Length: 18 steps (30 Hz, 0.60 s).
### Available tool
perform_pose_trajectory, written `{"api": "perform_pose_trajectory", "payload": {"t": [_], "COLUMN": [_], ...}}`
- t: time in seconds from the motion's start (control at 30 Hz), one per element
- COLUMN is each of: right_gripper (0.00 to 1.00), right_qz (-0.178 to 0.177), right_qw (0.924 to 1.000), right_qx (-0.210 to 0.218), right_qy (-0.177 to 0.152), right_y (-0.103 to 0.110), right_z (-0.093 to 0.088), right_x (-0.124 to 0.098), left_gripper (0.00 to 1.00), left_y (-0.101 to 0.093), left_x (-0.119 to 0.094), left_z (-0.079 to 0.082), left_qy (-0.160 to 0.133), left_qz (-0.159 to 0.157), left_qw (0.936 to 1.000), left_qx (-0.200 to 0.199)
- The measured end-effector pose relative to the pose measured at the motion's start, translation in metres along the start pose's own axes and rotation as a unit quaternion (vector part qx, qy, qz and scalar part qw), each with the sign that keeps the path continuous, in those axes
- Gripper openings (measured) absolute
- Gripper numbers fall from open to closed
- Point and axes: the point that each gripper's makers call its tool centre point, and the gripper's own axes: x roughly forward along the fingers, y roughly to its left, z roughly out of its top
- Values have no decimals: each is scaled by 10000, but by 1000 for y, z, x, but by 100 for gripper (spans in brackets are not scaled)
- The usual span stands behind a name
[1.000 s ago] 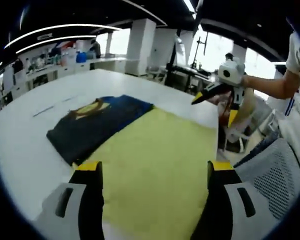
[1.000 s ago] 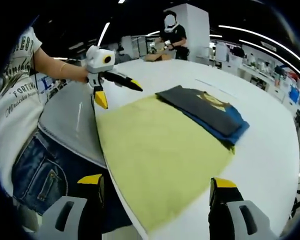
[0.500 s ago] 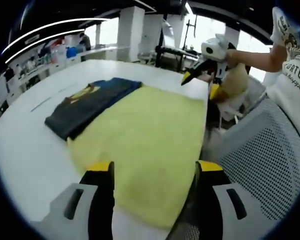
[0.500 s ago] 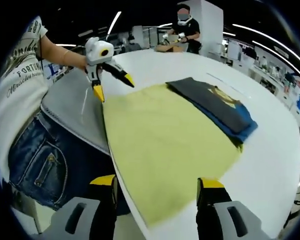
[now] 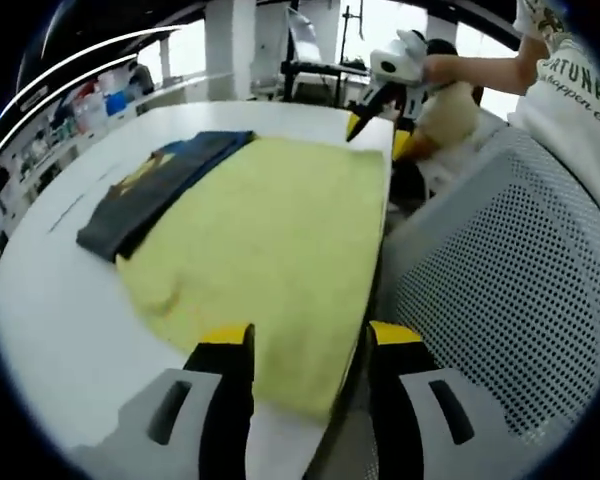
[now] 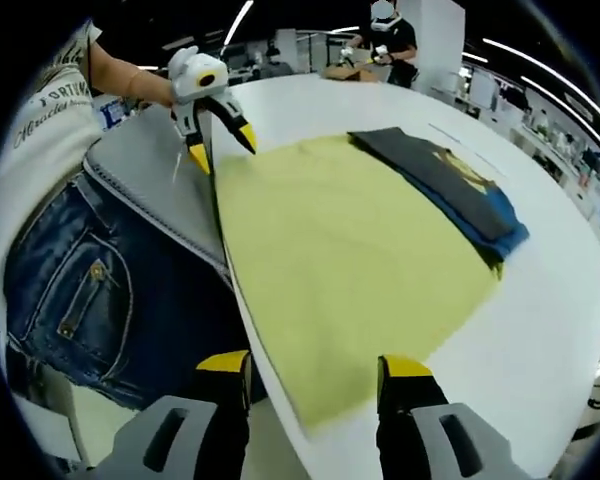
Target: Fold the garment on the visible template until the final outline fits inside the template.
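Left claw (image 5: 300, 345): jaws standing apart with nothing between them, black with yellow tips, hovering over the near corner of the yellow cloth (image 5: 270, 220) where that corner is lying at the table's edge. Right claw (image 6: 305, 368): jaws likewise parted and gripping nothing, poised above the opposite near corner of the same cloth (image 6: 350, 250). Each claw is also appearing in the other's view, out at the far corner of the cloth: the right one (image 5: 378, 95) in the left gripper view, the left one (image 6: 218, 135) in the right gripper view, both held in a person's hand with the yellow tips spread. Yellow cloth: serving as the template, lying flat on the white table (image 5: 50, 290), one long side running along the table edge closest to the person. Garment (image 5: 155, 185): a dark shirt with blue and a yellow print, already lying folded into a long narrow strip, resting along the far side of the yellow cloth, partly on it and partly on bare table (image 6: 550, 300); seen again in the right gripper view (image 6: 450, 185). Grey mesh chair back (image 5: 490, 280): standing just beside the table edge. Person: wearing a white printed shirt (image 5: 570, 90) and blue jeans (image 6: 90, 290), standing against the table.
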Motion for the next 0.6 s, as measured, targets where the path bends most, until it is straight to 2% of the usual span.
{"api": "perform_pose_trajectory", "payload": {"t": [0.3, 0.37, 0.47, 0.53, 0.57, 0.6], "right_gripper": [39, 39, 37, 35, 34, 34], "right_qz": [-46, -51, -60, -89, -107, -119], "right_qw": [9989, 9983, 9980, 9978, 9978, 9976], "right_qx": [-338, -418, -447, -461, -455, -469], "right_qy": [326, 401, 446, 459, 474, 490], "right_y": [0, 0, 0, -1, -2, -3], "right_z": [-12, -15, -18, -19, -20, -21], "right_x": [6, 7, 9, 9, 9, 9], "left_gripper": [34, 33, 32, 30, 30, 30], "left_y": [2, 1, 0, 2, 0, 1], "left_x": [-1, -1, 0, -1, 0, -1], "left_z": [-14, -18, -23, -29, -26, -29], "left_qy": [261, 388, 425, 573, 448, 545], "left_qz": [79, 100, 64, 140, 105, 108], "left_qw": [9994, 9984, 9983, 9967, 9976, 9970], "left_qx": [216, 409, 388, 559, 515, 539]}}
